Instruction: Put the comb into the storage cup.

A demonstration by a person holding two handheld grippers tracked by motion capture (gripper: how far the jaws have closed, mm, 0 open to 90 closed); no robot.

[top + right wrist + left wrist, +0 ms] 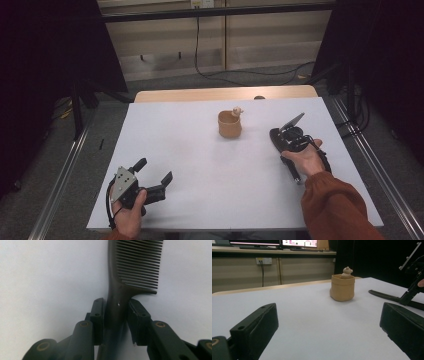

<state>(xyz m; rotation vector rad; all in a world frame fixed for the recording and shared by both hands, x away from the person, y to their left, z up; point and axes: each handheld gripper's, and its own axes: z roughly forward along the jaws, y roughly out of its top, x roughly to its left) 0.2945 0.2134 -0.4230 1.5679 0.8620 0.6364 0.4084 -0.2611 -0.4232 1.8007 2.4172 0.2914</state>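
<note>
A black comb (pixel 130 272) lies flat on the right part of the white table (pixel 200 165), its handle between the jaws of the right gripper (pixel 116 315); the jaws press the handle from both sides, so the right gripper is clenched on the comb. In the right gripper view the teeth form a fine, even row along one edge of a dark, slightly curved spine, with a small pale fleck on the handle near the pads. In the high view the comb (pixel 276 137) is largely covered by the gripper (pixel 290 140) and hand (pixel 305 160), so its full length is hard to judge there. To its left, well apart, stands a tan cup (pixel 229 125) with a small bear figure (pixel 237 111) at its rim; the left gripper view shows the cup (pixel 342 288) upright and the comb (pixel 384 295) beyond it to the right. The left gripper (pixel 150 177) rests near the table's front left, its jaws spread wide around bare surface, grasping nothing. Open tabletop separates cup, comb and left gripper. The table's right edge runs near the right hand, with grey floor (pixel 390 165) beyond.
</note>
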